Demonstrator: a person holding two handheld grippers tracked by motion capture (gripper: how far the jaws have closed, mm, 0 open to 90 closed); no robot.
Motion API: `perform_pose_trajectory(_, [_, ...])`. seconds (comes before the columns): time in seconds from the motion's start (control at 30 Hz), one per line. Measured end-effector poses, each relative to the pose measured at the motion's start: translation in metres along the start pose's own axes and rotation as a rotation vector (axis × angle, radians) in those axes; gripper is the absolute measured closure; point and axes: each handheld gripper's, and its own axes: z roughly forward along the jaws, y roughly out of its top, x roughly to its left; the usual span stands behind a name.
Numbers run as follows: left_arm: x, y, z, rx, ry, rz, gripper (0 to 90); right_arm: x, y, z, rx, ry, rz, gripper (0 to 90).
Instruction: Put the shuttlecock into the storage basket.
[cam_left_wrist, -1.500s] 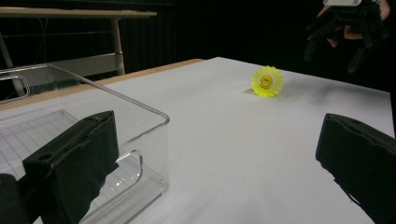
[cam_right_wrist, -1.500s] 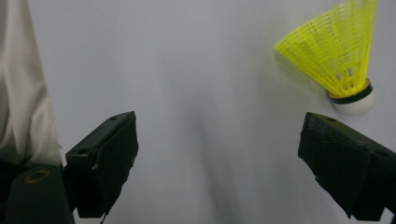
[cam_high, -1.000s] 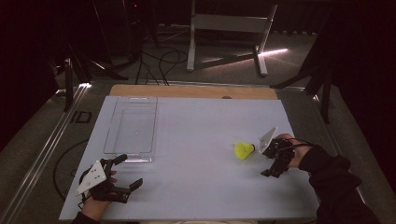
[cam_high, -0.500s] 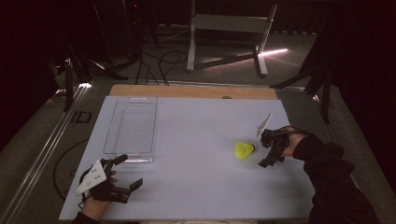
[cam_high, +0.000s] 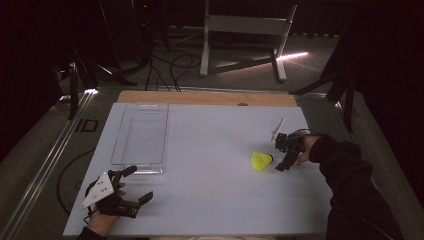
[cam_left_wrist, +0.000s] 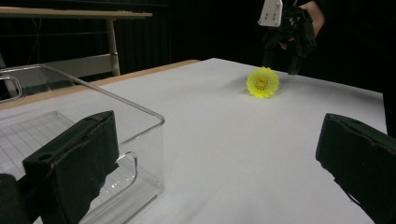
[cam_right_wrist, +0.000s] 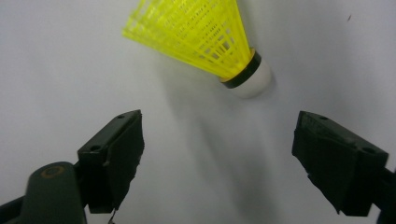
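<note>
The right gripper (cam_high: 283, 155), jaws spread but just closing, hovers beside the yellow shuttlecock (cam_high: 261, 161), nothing between them. The left gripper (cam_high: 134, 185) rests spread near the clear tray (cam_high: 140, 134).

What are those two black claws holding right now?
Nothing. The right gripper stands open just short of the yellow shuttlecock; the left gripper is open too.

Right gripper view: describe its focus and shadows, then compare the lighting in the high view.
Right gripper view: the shuttlecock is sharp and casts a soft shadow toward the jaws; the jaws look slightly soft. High view: the table is evenly lit, the room behind is dark, with a bright streak on the floor.
</note>
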Motion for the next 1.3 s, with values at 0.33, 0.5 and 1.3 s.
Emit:
perform_pose_trajectory(0.33, [0.000, 0.000, 0.001, 0.002, -0.004, -0.001, 0.4, 0.003, 0.001, 0.008, -0.038, -0.097, -0.285, 39.2])
perform_pose_trajectory(0.5, [0.000, 0.000, 0.001, 0.000, -0.006, -0.002, 0.4, -0.001, 0.005, 0.012, -0.037, -0.138, -0.344, 45.5])
perform_pose_trajectory(1.3, [0.000, -0.001, 0.001, 0.003, -0.012, 0.002, 0.4, 0.004, 0.017, 0.023, -0.022, -0.155, -0.472, 64.0])
